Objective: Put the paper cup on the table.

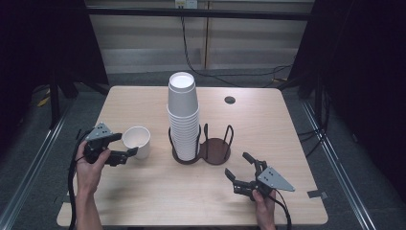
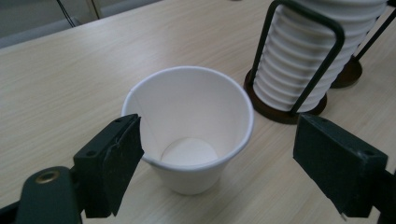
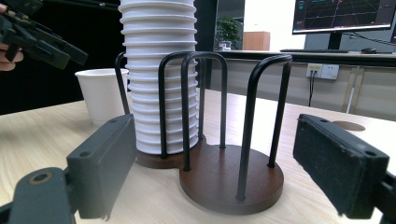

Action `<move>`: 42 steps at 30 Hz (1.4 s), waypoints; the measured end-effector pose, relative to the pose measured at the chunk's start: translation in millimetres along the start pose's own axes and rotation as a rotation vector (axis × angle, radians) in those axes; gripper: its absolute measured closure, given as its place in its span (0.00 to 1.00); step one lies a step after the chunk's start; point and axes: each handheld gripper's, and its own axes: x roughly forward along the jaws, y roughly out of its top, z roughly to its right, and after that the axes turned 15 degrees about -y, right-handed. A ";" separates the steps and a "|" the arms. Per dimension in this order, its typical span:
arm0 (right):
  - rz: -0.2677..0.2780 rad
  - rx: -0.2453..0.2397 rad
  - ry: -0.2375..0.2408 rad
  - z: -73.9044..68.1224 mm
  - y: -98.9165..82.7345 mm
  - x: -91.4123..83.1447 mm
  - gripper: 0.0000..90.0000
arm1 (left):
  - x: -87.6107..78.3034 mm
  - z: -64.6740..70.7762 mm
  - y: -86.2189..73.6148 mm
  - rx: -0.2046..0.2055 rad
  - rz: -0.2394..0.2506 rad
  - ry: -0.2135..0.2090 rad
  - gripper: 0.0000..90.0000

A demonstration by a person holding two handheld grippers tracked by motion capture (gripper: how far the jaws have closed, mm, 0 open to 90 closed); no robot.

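White paper cup (image 2: 191, 100) upright on pale wood counter (image 2: 65, 74), mouth up, inside empty. Hand-held gripper (image 2: 219, 140) spread wide around cup: left jaw overlaps cup's rim, contact unclear; right jaw well clear of cup. Stack of white cups (image 2: 299, 65) behind, at upper right, standing in dark wire holder (image 2: 276, 111) with round brown base.

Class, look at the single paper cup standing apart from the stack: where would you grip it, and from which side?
Grip the single paper cup at its rim, one jaw inside and one outside the wall, coming from above on the side away from the cup stack. It stands upright, mouth open, and that side is free.
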 end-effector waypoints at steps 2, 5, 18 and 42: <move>0.000 0.000 0.000 0.0 0.0 0.0 0.15 | -0.8 5.3 -1.5 0.006 0.045 -0.003 0.17; 0.000 0.000 0.000 0.0 0.0 0.0 0.15 | -1.3 11.3 -2.6 0.001 0.085 -0.019 0.17; 0.000 0.001 0.000 -0.2 0.0 -0.2 0.15 | 14.9 47.1 -19.9 0.012 0.337 -0.041 0.17; 0.000 0.001 -0.002 -0.2 0.0 -0.3 0.15 | 82.2 96.9 -66.2 0.094 0.429 -0.063 0.17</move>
